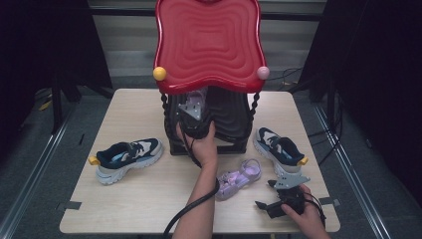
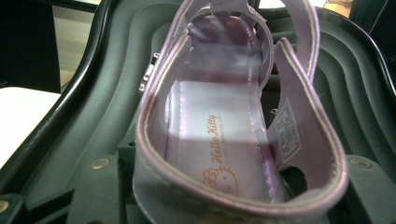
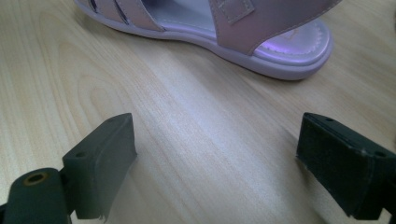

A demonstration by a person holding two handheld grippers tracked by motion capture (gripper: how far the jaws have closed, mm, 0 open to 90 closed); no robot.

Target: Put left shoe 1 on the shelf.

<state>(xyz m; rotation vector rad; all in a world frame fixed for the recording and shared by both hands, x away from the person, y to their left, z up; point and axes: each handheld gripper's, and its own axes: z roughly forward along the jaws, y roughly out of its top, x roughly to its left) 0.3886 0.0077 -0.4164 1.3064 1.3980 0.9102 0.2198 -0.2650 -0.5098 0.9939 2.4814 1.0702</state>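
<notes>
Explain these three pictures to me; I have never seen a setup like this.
A person at a wooden table holds a two-jaw gripper in each hand. One picture looks down from above; the other two come from cameras riding on the grippers. The left gripper reaches into a red-topped black shoe rack and its jaws hold a lilac sandal by the heel. The right gripper rests open above the table near the matching second sandal. Two navy sneakers, one at the left and one at the right, lie beside the rack.
</notes>
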